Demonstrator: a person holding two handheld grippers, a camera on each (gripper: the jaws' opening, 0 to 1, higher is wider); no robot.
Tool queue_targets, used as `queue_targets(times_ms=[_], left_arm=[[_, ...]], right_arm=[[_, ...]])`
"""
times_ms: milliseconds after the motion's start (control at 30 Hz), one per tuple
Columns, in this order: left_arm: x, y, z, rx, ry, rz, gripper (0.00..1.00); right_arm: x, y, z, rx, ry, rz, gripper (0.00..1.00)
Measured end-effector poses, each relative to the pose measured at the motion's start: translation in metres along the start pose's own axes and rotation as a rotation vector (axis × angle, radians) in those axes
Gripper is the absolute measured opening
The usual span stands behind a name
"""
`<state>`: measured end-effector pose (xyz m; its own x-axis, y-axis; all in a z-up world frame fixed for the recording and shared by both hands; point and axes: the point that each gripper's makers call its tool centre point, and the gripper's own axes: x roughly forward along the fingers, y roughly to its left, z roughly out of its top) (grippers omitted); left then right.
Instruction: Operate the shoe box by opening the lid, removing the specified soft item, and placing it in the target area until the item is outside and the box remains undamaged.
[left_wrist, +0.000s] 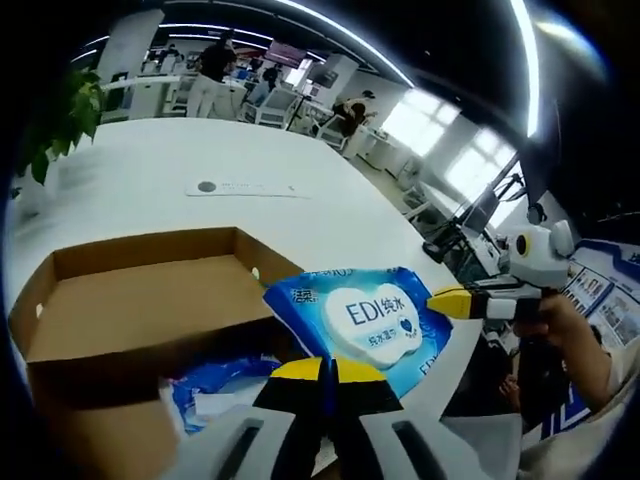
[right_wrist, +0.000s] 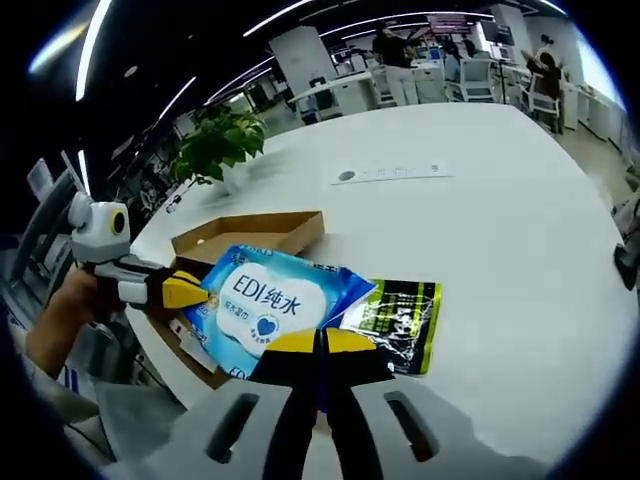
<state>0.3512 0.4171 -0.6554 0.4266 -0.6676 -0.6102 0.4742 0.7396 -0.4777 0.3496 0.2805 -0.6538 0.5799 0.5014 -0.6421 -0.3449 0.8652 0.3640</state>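
Left gripper view: the left hand-held gripper (left_wrist: 328, 370) rises from 6 o'clock, its yellow-tipped jaws pinched together on the near edge of the blue wet-wipes pack (left_wrist: 365, 318), which is lifted above the open cardboard shoe box (left_wrist: 140, 300). The box sits toward 9 o'clock on the white worktop (left_wrist: 200, 160), lid folded back, blue packaging left inside. From 3 o'clock the right hand-held gripper (left_wrist: 440, 302) meets the pack's far edge, jaws narrow.

Right gripper view: the right hand-held gripper (right_wrist: 320, 345), jaws narrow, nips the wet-wipes pack (right_wrist: 265, 300) at 6 o'clock. The left hand-held gripper (right_wrist: 195, 290) clamps the opposite end at 9 o'clock. The pack's long axis runs between the two grippers. A green-and-black packet (right_wrist: 405, 325) lies on the worktop (right_wrist: 480, 200) just beyond, toward 3 o'clock. The right arm looks nearer the bare worktop, so setting down likely falls to it
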Motion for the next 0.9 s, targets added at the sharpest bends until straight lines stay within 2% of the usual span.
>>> queue_targets(times_ms=[467,900], left_arm=[[0.036,-0.017,-0.001,0.017,0.039,-0.048,0.01],[0.067,-0.016,-0.001,0.048,0.081,-0.019,0.01]], right_arm=[[-0.013,-0.034,-0.008,0.017,0.015,-0.05,0.0],[0.009,-0.067,-0.008,0.016,0.045,-0.073,0.0]])
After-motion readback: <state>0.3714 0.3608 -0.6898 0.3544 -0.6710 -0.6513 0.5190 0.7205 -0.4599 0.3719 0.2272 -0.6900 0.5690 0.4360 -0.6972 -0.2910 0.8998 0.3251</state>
